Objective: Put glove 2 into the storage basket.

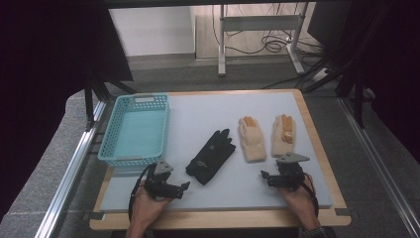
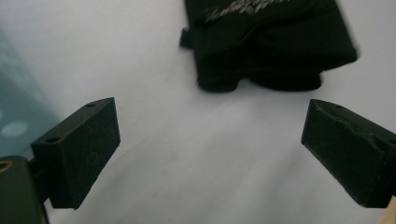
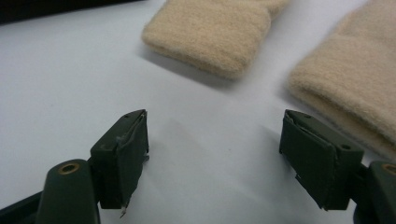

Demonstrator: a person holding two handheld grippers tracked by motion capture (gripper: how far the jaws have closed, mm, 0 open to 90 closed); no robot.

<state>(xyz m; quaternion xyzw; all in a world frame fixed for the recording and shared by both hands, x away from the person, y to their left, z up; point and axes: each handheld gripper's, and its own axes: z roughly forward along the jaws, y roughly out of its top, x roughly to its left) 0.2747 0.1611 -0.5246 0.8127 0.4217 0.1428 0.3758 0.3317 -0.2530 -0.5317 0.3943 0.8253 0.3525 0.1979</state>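
On my pale grey table mat [image 1: 198,114]: turquoise perforated plastic basket [image 1: 134,130] far left, black fabric glove [image 1: 210,156] centre, two beige knitted gloves [image 1: 251,139] [image 1: 283,135] right. My left gripper [image 1: 184,188] sits near the black cuff, jaws spread, empty. My right gripper [image 1: 264,177] sits below the beige cuffs, likewise spread, empty.

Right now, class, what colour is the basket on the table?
The basket is light blue, clearest in the high view.

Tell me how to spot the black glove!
Find the blue basket at the left of the grey mat. Just right of it lies the black glove, fingers pointing away from the person. The two gloves farther right are beige; this one is black.
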